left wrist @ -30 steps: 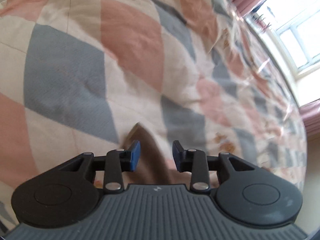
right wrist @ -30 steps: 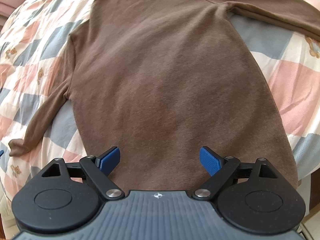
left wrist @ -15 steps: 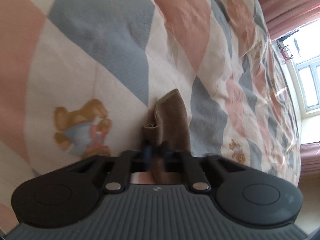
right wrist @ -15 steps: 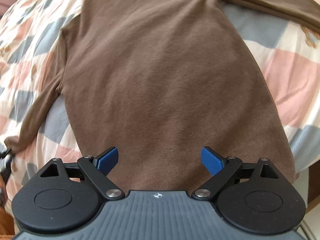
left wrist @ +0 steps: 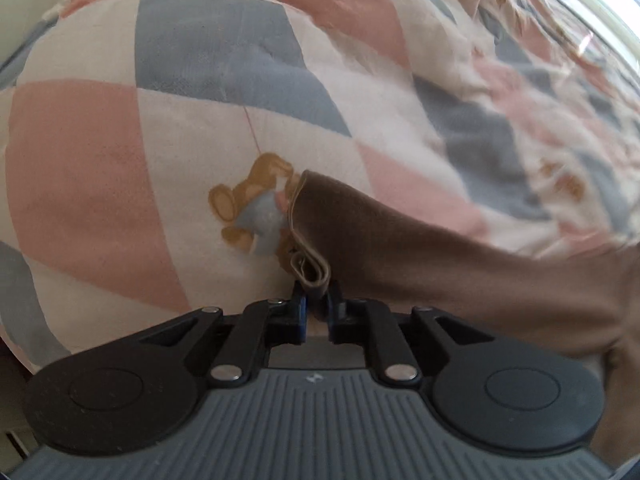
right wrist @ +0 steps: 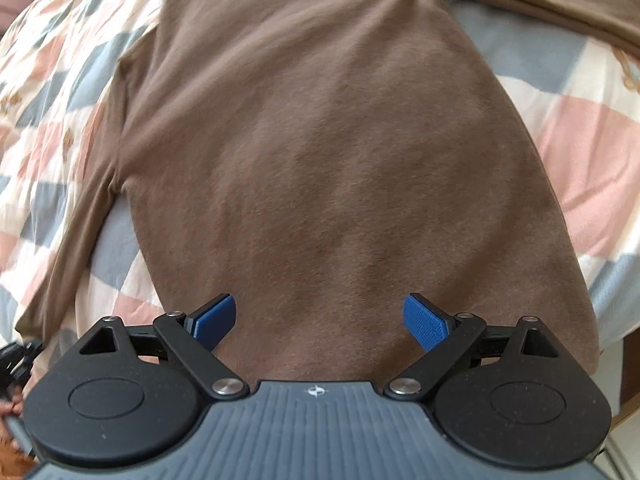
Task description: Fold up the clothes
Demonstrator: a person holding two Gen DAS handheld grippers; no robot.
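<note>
While the left claw [left wrist: 316, 304] pinches the brown sleeve [left wrist: 400, 248], the right claw [right wrist: 320, 320] gapes over the checked quilt [left wrist: 120, 160].

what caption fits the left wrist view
Left gripper pinching the brown sleeve cuff above the checked quilt.

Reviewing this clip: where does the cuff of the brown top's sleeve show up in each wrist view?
Left wrist view: the cuff sits low at centre, bunched and pinched between the left tongs, the sleeve trailing off to the right.
Right wrist view: the cuff lies at the far left edge, low down, beside the open right tongs.
Shared landmark: the checked quilt under the brown top.
</note>
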